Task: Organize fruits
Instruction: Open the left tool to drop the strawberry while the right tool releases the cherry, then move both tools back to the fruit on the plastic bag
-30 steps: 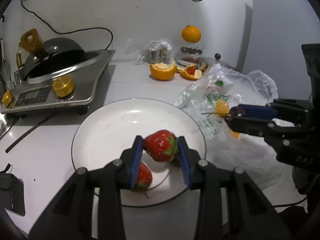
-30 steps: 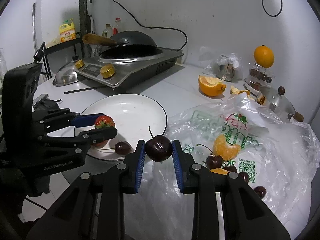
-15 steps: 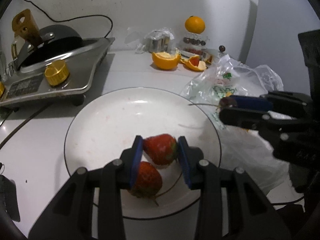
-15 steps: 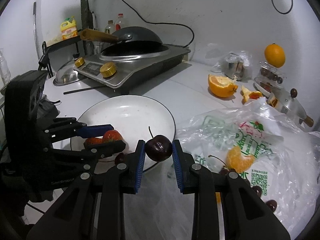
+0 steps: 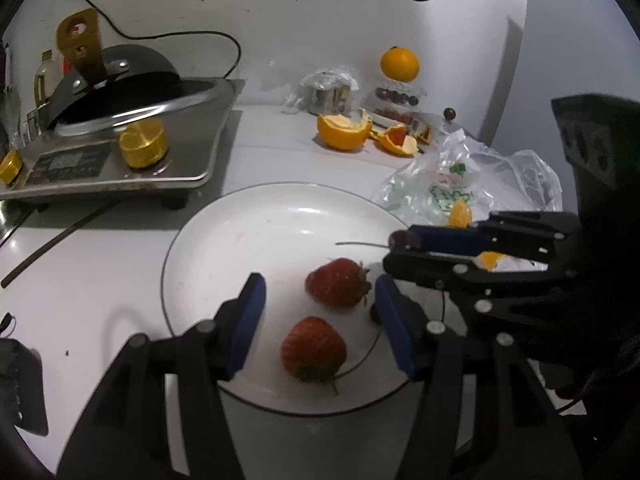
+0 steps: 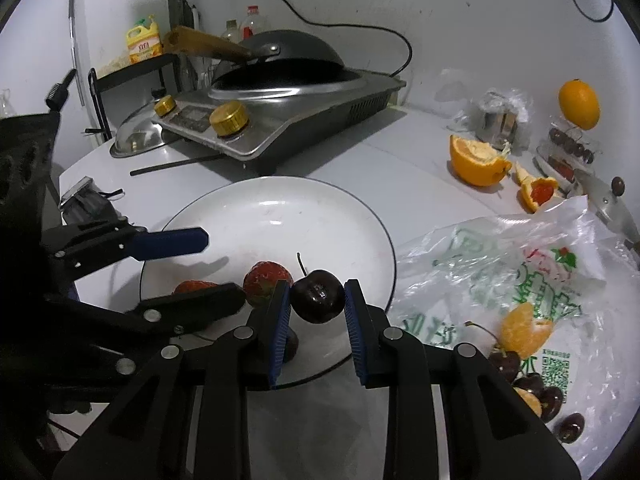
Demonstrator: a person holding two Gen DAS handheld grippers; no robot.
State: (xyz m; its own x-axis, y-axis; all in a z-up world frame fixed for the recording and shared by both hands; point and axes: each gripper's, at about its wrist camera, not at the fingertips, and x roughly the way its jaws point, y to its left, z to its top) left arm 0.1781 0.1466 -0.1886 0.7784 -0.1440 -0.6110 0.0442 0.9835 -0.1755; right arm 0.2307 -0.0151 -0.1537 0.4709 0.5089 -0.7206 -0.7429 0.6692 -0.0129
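Gripping cherry (image 6: pixel 318 301) (hidden leftward)

A home kitchen: induction cooker (image 6: pixel 280 120) with wok (image 6: pixel 288 56), oil bottle (image 6: pixel 144 40), fruit-strewn counter (image 6: pixel 380 152).

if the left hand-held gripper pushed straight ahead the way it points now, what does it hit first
Most likely the farther strawberry on the white plate, lying between the open left hand-held gripper tips; depth is unclear, so it might meet the plate first.
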